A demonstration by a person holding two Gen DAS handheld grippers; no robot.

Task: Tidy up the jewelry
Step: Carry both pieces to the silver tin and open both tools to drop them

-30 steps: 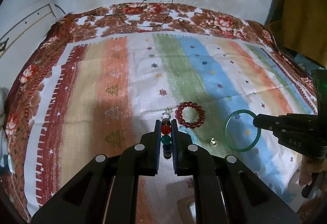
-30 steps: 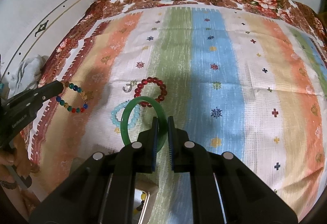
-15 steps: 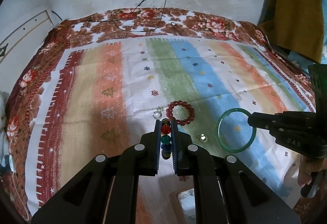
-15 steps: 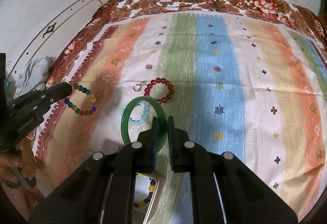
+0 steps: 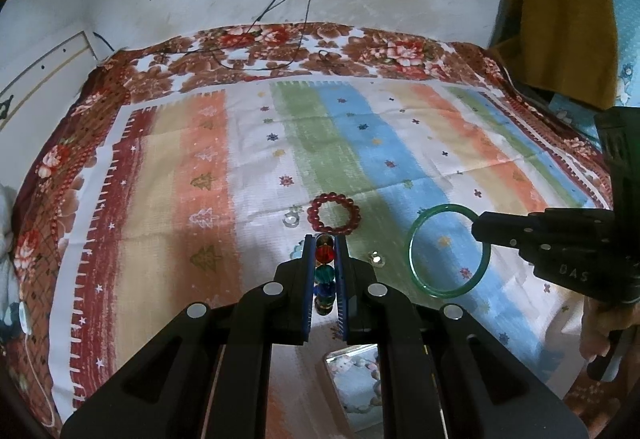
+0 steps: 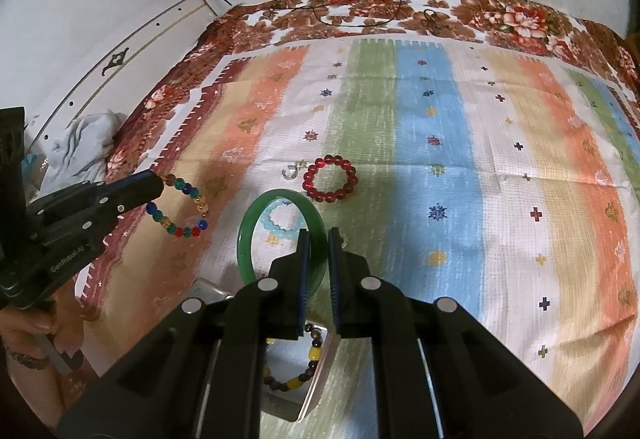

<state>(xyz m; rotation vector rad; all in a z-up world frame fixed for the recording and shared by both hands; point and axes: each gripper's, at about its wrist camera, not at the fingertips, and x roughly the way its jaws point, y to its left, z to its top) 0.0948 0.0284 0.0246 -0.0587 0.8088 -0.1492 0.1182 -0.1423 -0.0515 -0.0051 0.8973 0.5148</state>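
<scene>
My left gripper is shut on a multicoloured bead bracelet, held above the striped bedspread; the bracelet also shows in the right wrist view. My right gripper is shut on a green bangle, held in the air; the bangle also shows in the left wrist view. A red bead bracelet lies on the spread. A pale blue bead bracelet lies seen through the bangle. A metal box with a yellow-and-dark bead bracelet sits below the right gripper.
A small clear ring lies left of the red bracelet. A small shiny piece lies near the left fingers. Black cables run from a wall socket onto the far edge. A white cloth lies at the left bedside.
Both grippers have lifted and drawn back toward the near edge with their bracelets. The metal box has come into view under them.
</scene>
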